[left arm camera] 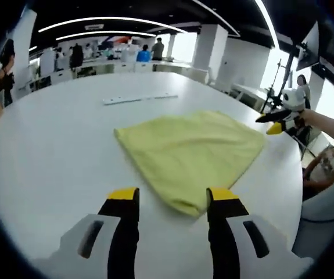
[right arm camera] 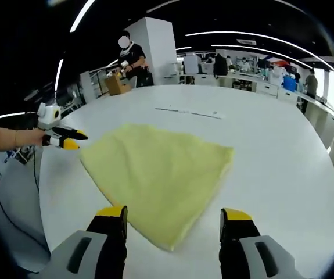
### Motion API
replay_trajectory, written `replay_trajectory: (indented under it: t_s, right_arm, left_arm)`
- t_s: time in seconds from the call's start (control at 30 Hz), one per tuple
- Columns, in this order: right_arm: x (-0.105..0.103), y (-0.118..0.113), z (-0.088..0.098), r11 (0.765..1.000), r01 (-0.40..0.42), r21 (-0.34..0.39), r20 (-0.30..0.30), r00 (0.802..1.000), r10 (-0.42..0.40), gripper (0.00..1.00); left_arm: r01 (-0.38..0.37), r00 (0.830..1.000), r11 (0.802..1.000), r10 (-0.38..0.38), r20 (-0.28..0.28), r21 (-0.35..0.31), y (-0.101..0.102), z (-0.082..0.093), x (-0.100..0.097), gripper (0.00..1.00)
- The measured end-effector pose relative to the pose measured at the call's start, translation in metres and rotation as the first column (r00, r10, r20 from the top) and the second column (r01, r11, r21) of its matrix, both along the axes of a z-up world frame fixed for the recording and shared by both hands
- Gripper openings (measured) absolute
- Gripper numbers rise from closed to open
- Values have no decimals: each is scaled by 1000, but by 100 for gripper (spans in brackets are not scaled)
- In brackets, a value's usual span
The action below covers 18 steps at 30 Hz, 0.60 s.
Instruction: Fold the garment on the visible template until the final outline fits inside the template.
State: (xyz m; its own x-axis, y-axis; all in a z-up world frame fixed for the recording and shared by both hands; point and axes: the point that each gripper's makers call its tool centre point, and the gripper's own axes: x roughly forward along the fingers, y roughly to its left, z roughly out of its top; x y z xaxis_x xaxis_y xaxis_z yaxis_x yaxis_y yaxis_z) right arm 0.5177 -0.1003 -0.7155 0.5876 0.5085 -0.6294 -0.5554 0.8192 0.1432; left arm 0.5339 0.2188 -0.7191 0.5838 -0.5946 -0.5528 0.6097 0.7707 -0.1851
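Observation:
A pale yellow garment (left arm camera: 193, 154) lies flat on the round white table (left arm camera: 50, 151), folded to a rough triangle. My left gripper (left arm camera: 172, 197) stands open just short of its near corner, which points into the gap between the jaws. In the left gripper view the right gripper (left arm camera: 276, 121) comes in from the right, held by a hand, beside the cloth's far right corner. In the right gripper view the garment (right arm camera: 161, 168) spreads ahead of my open right gripper (right arm camera: 173, 216), and the left gripper (right arm camera: 71, 139) hovers at the cloth's left corner.
A thin white strip (left arm camera: 139, 99) (right arm camera: 190, 112) lies on the table beyond the cloth. The table edge (right arm camera: 45, 192) curves close on the left. Other people, desks and a white pillar (right arm camera: 155, 49) stand far behind.

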Motion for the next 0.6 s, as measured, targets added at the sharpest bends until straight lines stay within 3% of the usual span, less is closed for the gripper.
replay_trajectory:
  t_s: [0.2,0.6]
  right_arm:
    - [-7,1,-12,1000,3,3,-13,1000,-3,53]
    - [-13,-11,-23,999,47,-11,-14,999,-47,24]
  left_arm:
    - [-5,1000,1000,5,-16,-14,-2,-6,-9,30]
    - [-57,996,997,53,-72,-57,-3,-20,-19,10]
